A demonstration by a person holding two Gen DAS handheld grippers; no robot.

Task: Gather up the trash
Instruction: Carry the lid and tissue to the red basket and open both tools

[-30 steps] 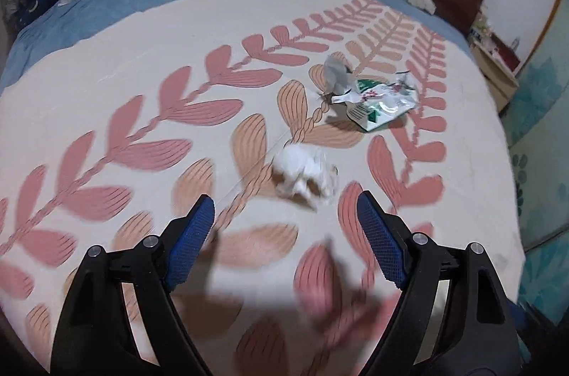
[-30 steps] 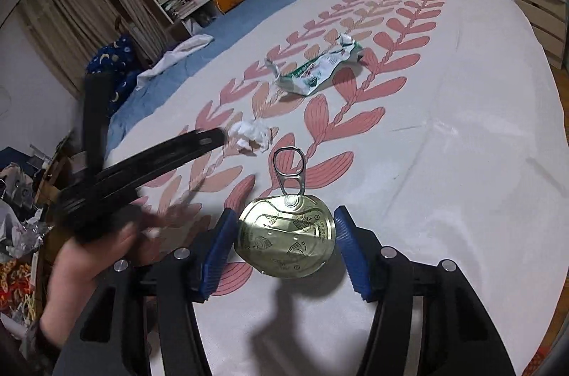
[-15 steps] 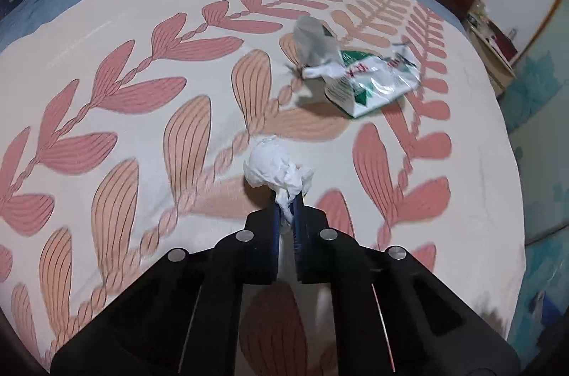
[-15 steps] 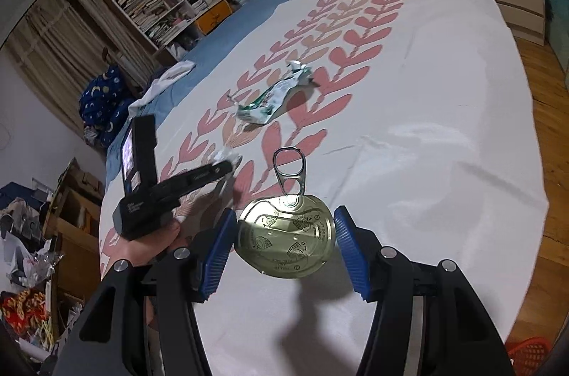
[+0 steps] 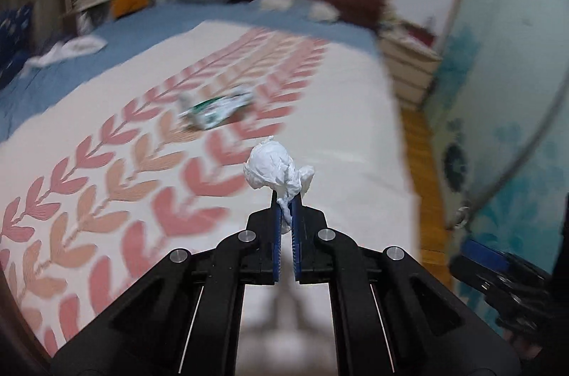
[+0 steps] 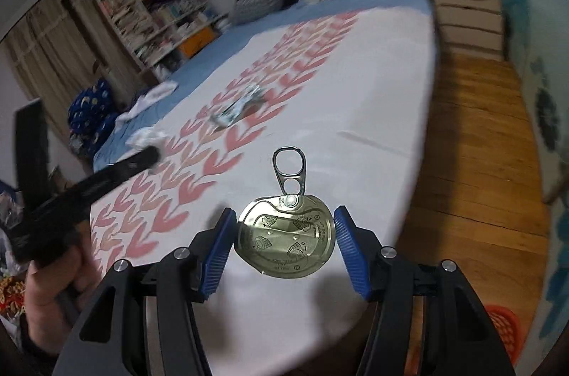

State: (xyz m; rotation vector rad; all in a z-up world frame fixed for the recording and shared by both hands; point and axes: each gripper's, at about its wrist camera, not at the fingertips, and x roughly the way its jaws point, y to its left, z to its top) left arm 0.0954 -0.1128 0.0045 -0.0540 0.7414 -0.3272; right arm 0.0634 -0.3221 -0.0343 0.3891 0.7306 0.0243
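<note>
My left gripper [image 5: 285, 205] is shut on a crumpled white tissue [image 5: 275, 171] and holds it above the bed. The tissue also shows at its tip in the right wrist view [image 6: 147, 137]. My right gripper [image 6: 284, 230] is shut on a gold can lid [image 6: 286, 235] with a pull ring, held above the bed's near edge. A green and white wrapper [image 5: 217, 109] lies on the patterned bedspread, far ahead of both grippers; it also shows in the right wrist view [image 6: 236, 109].
The bed [image 6: 355, 91] has a white spread with pink leaf rows and a blue sheet. A wooden floor [image 6: 476, 141] runs along its right side. An orange basket [image 6: 503, 329] stands on the floor at lower right. A bookshelf [image 6: 156, 16] stands at the far left.
My left gripper closed on the tissue and lifted it off the bed, swinging right. My right gripper moved back toward the bed's edge with the can lid.
</note>
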